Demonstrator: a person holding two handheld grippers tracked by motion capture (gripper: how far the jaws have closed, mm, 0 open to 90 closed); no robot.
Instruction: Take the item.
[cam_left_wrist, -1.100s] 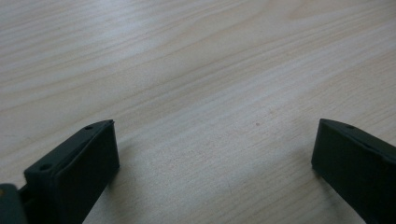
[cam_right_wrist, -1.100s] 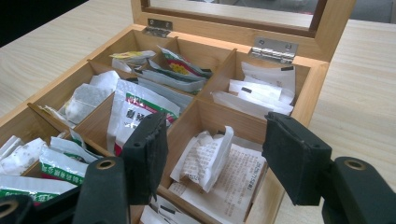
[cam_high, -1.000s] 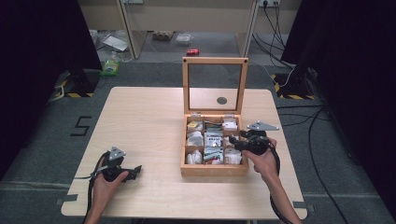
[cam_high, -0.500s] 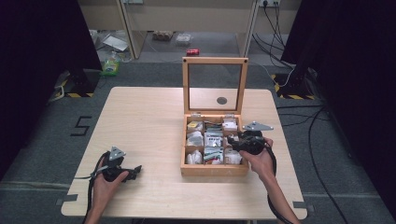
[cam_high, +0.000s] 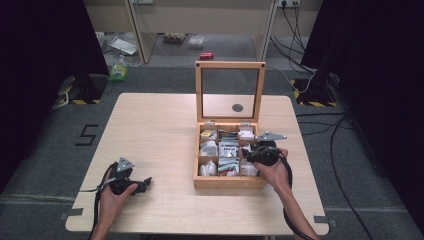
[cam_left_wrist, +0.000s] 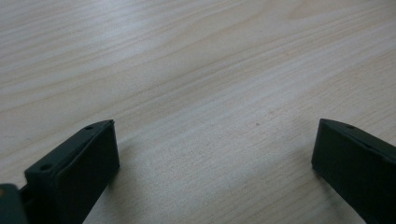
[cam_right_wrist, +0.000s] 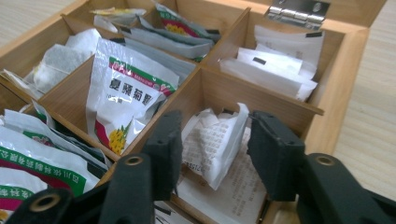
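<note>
Open left gripper (cam_left_wrist: 212, 154) over bare table (cam_left_wrist: 187, 70)

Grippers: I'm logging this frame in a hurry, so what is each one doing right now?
Left gripper: open, empty, over the table.
Right gripper: jaws just closing around a white sachet, not yet pressing.

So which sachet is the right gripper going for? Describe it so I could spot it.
Start at the wooden box with the raised glass lid. In the compartment by its right wall, the right gripper, jaws just closing, straddles a crumpled white sachet. It stands upright with fine grey print, unlike the green-and-red packets beside it.
</note>
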